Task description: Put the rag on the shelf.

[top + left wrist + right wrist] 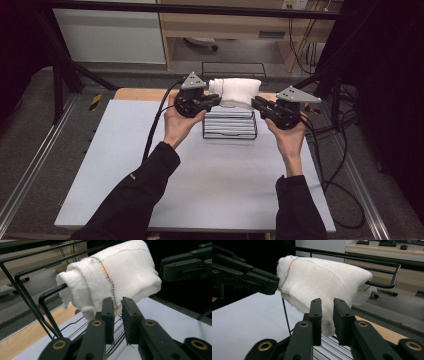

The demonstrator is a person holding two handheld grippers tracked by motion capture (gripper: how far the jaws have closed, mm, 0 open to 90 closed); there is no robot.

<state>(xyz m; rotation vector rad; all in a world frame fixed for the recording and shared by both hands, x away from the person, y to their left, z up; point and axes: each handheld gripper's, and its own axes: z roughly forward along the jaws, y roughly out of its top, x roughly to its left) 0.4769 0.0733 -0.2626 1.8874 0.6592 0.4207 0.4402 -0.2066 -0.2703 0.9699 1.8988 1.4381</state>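
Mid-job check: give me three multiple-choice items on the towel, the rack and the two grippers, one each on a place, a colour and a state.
1. Where is the white towel?
A. Draped over the top of the black wire rack
B. Flat on the table
C. On the floor

2. What colour is the towel's body?
A. Blue
B. White
C. Black

3. How do the left gripper and right gripper stand?
A. Both clamped on the rack's wires
B. One lying on the table
C. Each at one end of the towel, jaws with a narrow gap

Answers: A, the towel hangs on the rack's upper bars; B, white cloth with a multicoloured stitched seam; C, each gripper view shows a gap between its jaws in front of the towel.
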